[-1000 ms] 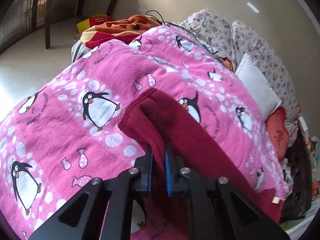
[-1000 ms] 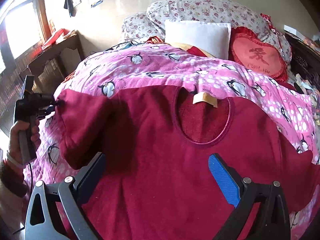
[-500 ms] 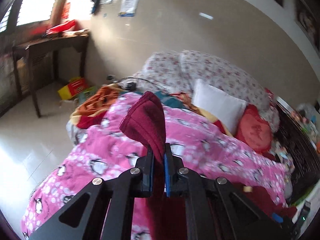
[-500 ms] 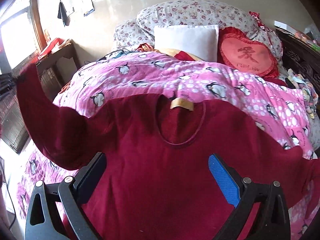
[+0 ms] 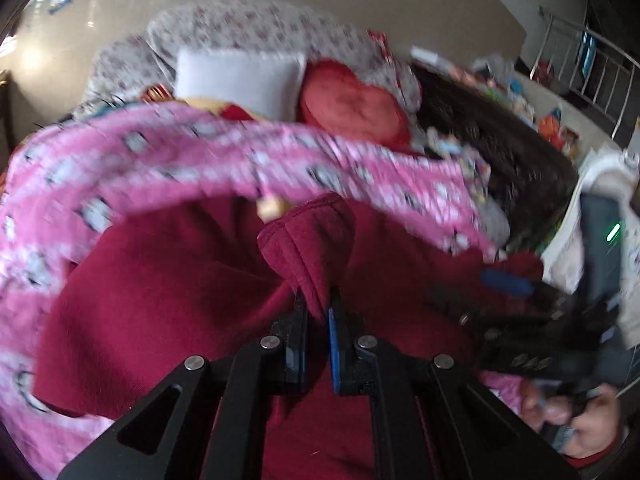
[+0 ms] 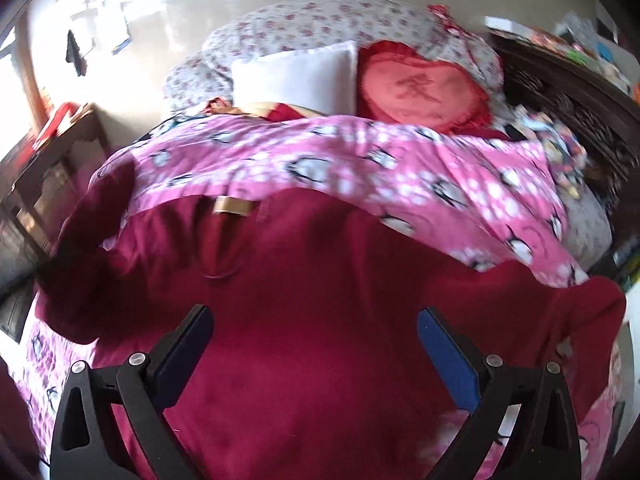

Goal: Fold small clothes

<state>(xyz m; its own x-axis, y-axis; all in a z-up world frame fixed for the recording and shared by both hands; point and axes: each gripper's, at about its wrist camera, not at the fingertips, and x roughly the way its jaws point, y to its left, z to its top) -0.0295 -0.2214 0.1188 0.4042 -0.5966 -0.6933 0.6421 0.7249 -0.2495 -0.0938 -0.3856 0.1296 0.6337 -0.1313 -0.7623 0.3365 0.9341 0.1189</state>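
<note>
The maroon sweatshirt [image 6: 304,320] lies front-up on the pink penguin blanket [image 6: 400,168], its tan neck label [image 6: 232,205] toward the pillows. The left gripper [image 5: 317,306] has its fingers pinched narrow on the sleeve cuff [image 5: 308,240], held raised over the chest below the label, apparently so the sleeve can be laid inward as a first fold. The right gripper [image 6: 314,340] hovers low over the body, right of the label, fingers spread wide and holding nothing, probably ready to pin the cloth.
</note>
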